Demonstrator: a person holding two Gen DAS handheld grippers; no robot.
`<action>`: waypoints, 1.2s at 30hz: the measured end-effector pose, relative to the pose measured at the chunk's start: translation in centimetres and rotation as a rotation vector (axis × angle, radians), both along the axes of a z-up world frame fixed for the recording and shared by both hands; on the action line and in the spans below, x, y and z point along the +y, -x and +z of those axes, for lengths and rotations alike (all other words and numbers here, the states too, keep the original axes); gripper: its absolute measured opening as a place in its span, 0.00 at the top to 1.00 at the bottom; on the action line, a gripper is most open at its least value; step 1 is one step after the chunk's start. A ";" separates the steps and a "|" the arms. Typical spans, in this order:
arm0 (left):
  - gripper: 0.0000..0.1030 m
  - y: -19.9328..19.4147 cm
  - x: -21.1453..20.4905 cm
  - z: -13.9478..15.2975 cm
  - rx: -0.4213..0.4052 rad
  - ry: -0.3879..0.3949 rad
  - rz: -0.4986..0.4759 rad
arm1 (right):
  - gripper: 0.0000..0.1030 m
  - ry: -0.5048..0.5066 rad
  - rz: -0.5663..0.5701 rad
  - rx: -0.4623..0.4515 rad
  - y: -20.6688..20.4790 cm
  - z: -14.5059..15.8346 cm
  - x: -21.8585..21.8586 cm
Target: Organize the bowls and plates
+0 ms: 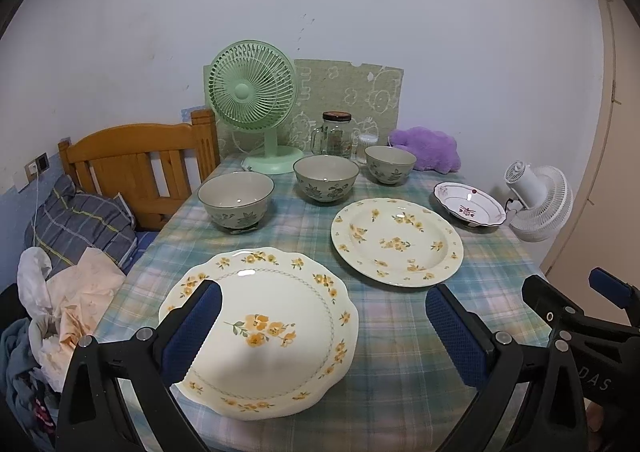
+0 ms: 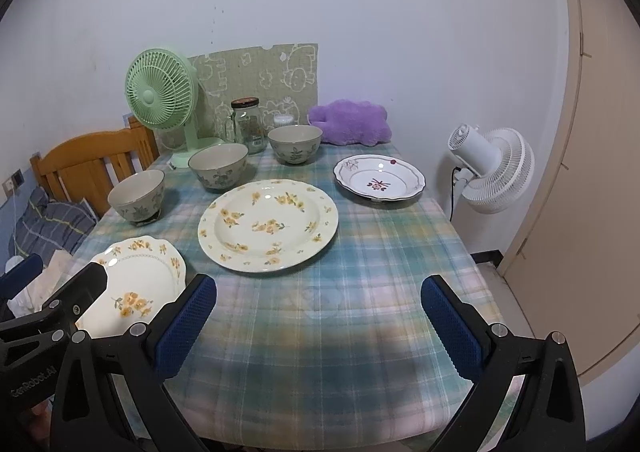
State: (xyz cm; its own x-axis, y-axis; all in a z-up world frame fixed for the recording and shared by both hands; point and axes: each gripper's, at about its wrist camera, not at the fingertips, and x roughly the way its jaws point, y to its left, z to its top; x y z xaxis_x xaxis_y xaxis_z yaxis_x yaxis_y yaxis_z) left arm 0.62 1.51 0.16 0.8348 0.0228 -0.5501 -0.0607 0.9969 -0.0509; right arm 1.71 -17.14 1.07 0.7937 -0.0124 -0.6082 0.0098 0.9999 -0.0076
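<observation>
Both grippers, left gripper (image 1: 323,326) and right gripper (image 2: 319,318), hover spread and empty, probably lining up; plates (image 2: 268,226) and bowls (image 2: 218,165) sit unstacked across the table (image 2: 360,292)

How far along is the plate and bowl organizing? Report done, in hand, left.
Done: nothing looks stacked yet. In hand: nothing; left gripper and right gripper are both open, the left one over the scalloped plate. Left: that plate, the round floral plate, the small red-flower dish and three bowls, all sitting apart.
</observation>
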 end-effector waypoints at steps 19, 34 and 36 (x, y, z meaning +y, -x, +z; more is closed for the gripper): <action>0.01 -0.8 0.0 -0.1 0.021 0.003 0.026 | 0.00 -0.011 -0.006 0.002 -0.3 -0.3 -0.8; 0.01 -0.6 -0.5 -0.1 0.008 -0.008 0.018 | 0.00 -0.007 -0.002 -0.003 -0.3 -0.2 -0.9; 0.01 -0.6 -0.5 0.0 0.007 -0.009 0.017 | 0.00 -0.006 -0.002 -0.004 -0.3 -0.1 -0.9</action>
State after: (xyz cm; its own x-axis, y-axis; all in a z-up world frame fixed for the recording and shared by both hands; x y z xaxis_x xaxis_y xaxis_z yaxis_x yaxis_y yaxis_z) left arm 1.20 0.99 0.12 0.8305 0.0417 -0.5555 -0.0775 0.9961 -0.0411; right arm 2.03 -18.06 0.93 0.7963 -0.0099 -0.6048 0.0116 0.9999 -0.0011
